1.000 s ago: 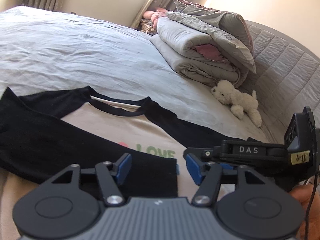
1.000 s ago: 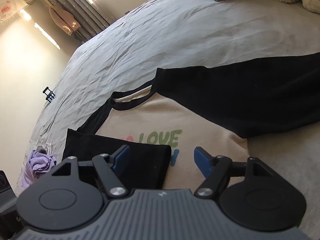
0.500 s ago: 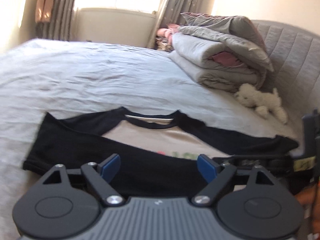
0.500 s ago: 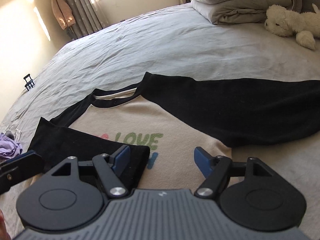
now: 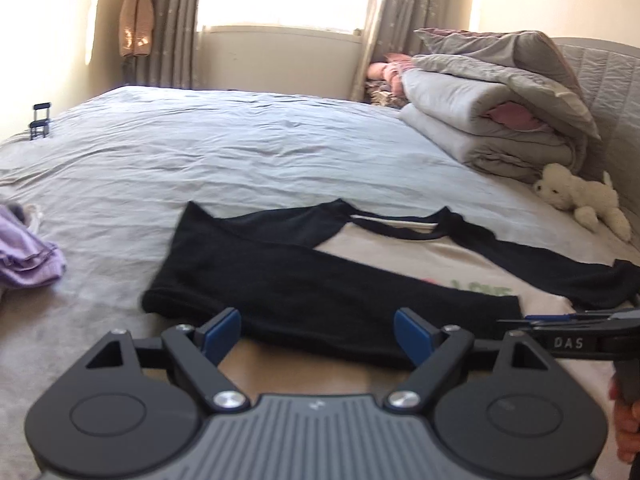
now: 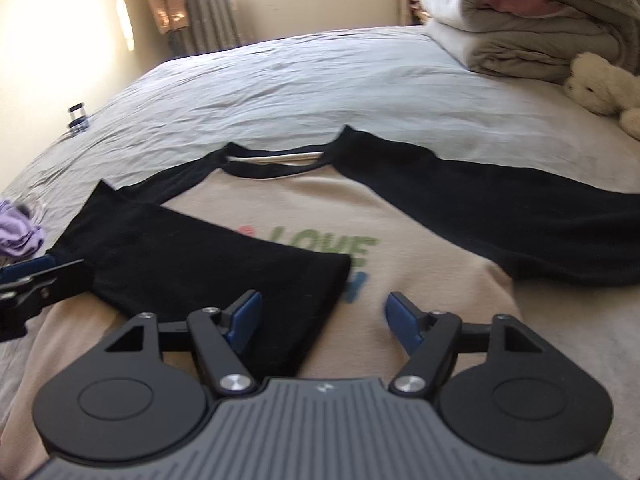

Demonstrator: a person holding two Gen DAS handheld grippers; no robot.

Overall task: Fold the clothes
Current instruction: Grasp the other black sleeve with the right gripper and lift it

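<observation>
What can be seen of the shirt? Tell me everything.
The shirt is a raglan top, beige body with black sleeves and black neck trim, in soft knit-looking fabric. It lies flat, front up, on the bed, neck toward the far side. Coloured print on the chest reads LOVE, with more partly covered. The left sleeve is folded across the chest; the right sleeve lies spread outward. Both grippers hover open near it; contact is unclear.

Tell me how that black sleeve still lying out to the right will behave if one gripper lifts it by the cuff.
The unfolded sleeve lies flat and thin on the bed, so it will probably drape limp from the pinch. It looks light, likely an easy lift. Since it joins the shirt body, a hard pull may drag that and disturb the folded sleeve.
</observation>
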